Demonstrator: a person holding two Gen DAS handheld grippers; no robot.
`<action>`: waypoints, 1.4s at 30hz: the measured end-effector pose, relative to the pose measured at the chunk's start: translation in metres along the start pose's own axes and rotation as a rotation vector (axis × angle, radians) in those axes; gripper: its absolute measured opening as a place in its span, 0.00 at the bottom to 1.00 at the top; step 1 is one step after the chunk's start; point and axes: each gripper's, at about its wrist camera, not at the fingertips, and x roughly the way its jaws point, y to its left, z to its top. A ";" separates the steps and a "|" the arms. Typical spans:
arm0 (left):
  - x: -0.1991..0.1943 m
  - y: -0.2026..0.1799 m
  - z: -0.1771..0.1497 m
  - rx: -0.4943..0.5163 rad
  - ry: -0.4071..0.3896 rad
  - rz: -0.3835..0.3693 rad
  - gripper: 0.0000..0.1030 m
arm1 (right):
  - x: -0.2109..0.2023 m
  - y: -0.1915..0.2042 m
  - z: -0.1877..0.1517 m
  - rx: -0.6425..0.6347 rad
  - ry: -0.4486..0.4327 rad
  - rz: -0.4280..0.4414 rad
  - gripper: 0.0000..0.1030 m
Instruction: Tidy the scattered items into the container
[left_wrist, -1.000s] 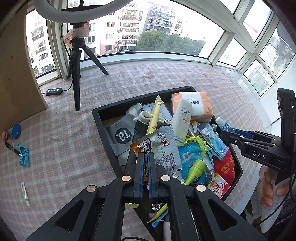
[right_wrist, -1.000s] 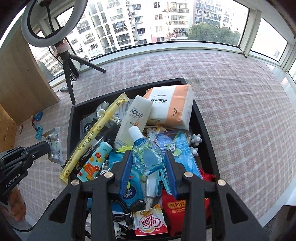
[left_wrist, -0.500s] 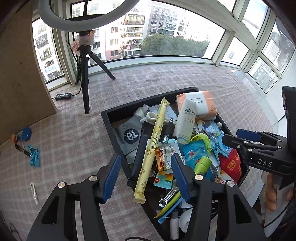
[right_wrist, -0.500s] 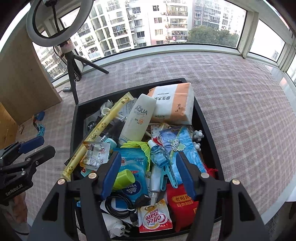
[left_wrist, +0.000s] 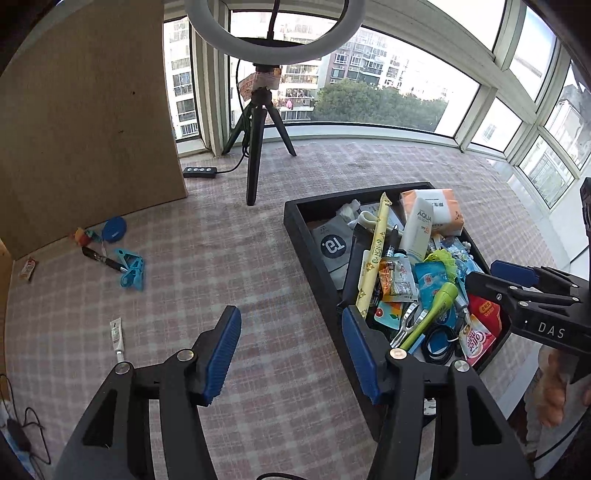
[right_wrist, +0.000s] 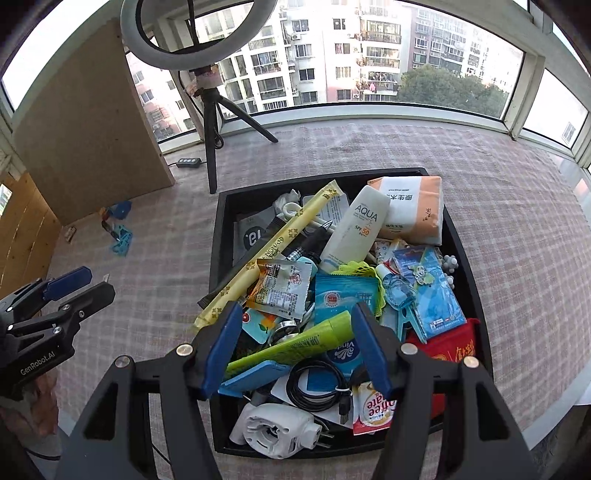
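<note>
Both grippers are wide open and carrying nothing. The left gripper (left_wrist: 291, 347) hovers above the checked cloth (left_wrist: 258, 258) just beside the near-left wall of the black tray (left_wrist: 295, 218), its blue pads spread well apart — one over the cloth, the other over the tray's edge. The right gripper (right_wrist: 295, 347) hangs over the near end of the tray, jaws parted above a green tube (right_wrist: 291, 347) and a coiled black cable (right_wrist: 317, 387).

The tray is heaped: a long yellow stick pack (right_wrist: 269, 254) lies diagonally across the pile, a white AQUA sunscreen bottle (right_wrist: 354, 229) leans against an orange-and-white tissue pack (right_wrist: 410, 210), and a crinkled snack sachet (right_wrist: 280, 288) sits on top near the middle. A small clear blue bottle (right_wrist: 395, 288) lies to the right of it, next to a blue card.

Out on the cloth, well apart from the tray, loose things are scattered by the cardboard panel (left_wrist: 92, 122): a blue clip (left_wrist: 131, 273), a black pen (left_wrist: 101, 258) touching it, a blue round lid (left_wrist: 113, 229) — and nearer the left gripper, a small white tube (left_wrist: 117, 334).
</note>
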 end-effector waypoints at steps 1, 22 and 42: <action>-0.004 0.006 -0.004 -0.002 -0.003 0.010 0.55 | -0.002 0.007 -0.003 -0.005 -0.002 0.002 0.59; -0.057 0.157 -0.075 -0.143 0.017 0.138 0.75 | 0.009 0.165 -0.052 -0.086 0.014 0.090 0.59; -0.055 0.232 -0.081 -0.193 -0.010 0.129 0.78 | 0.039 0.231 -0.045 -0.083 0.025 0.078 0.59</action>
